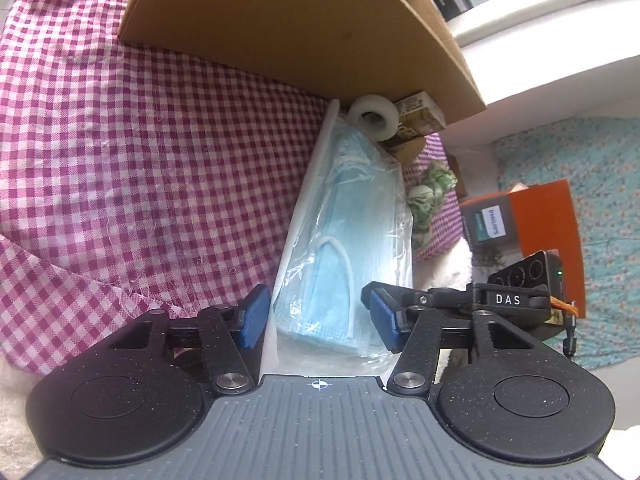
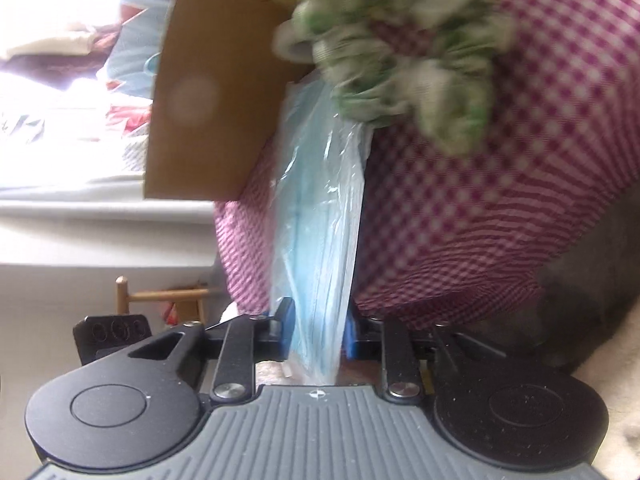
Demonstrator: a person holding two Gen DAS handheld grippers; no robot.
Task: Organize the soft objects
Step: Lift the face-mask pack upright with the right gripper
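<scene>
Left wrist view: the left hand-held gripper (image 1: 316, 322) stands spread, its blue pads (image 1: 253, 320) flanking the near end of the bagged face masks (image 1: 344, 232) without clearly pressing it, probably steadying or about to take it. Ahead lie a tape roll (image 1: 374, 118) and a cardboard box (image 1: 296, 28) on checked cloth (image 1: 132, 152).

Right wrist view: the right hand-held gripper (image 2: 318, 334) pinches the mask pack (image 2: 320, 216) by its near edge, so it hangs lengthwise forward. A green-white cloth bundle (image 2: 404, 48) sits ahead, blurred, likely another soft item to sort.
</scene>
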